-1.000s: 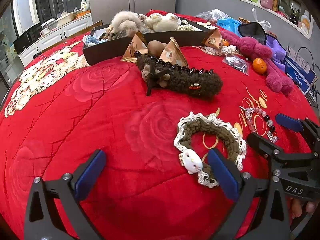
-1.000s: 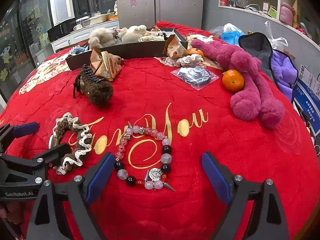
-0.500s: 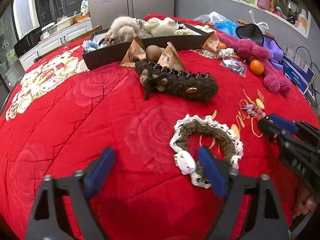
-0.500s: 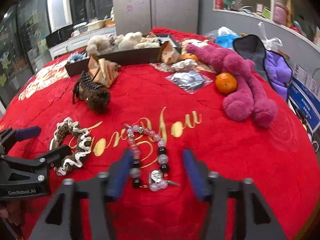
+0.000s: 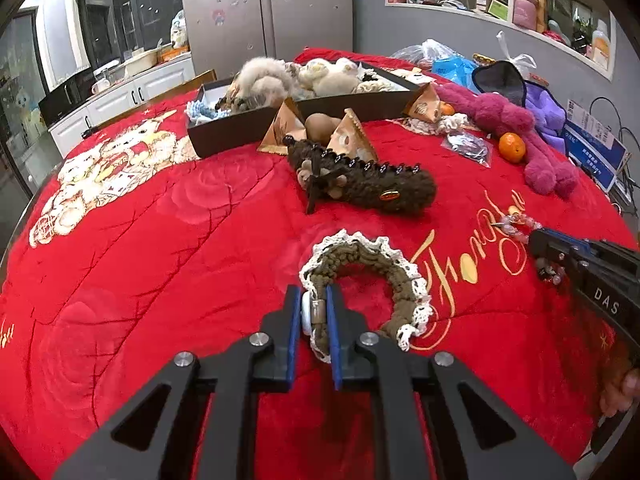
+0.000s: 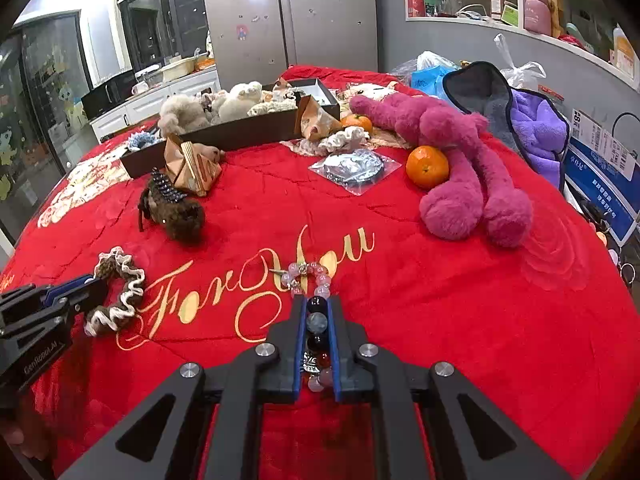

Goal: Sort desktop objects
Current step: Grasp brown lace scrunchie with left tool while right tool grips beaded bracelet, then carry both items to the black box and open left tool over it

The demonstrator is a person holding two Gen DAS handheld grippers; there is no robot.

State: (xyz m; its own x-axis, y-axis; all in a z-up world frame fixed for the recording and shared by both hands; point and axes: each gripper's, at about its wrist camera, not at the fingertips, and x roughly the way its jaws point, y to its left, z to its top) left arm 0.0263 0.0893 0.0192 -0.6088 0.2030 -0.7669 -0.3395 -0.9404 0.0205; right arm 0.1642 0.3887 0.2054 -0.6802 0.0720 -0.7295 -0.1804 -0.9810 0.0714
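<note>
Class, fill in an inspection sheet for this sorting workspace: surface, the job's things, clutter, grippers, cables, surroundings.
Surface: red blanket with gold lettering.
Job's things: lace-trimmed scrunchie, bead bracelet, dark tray of plush items.
Clutter: orange, pink plush toy, brown fuzzy hair clip.
Grippers: left gripper shut on the scrunchie; right gripper shut on the bracelet.
Cables: black cable at right edge.
Surroundings: fridge, wall shelf.

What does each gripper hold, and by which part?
Left gripper: brown crocheted scrunchie with white lace edge, at its white charm. Right gripper: pink-and-black beaded bracelet, at its dark beads.
</note>
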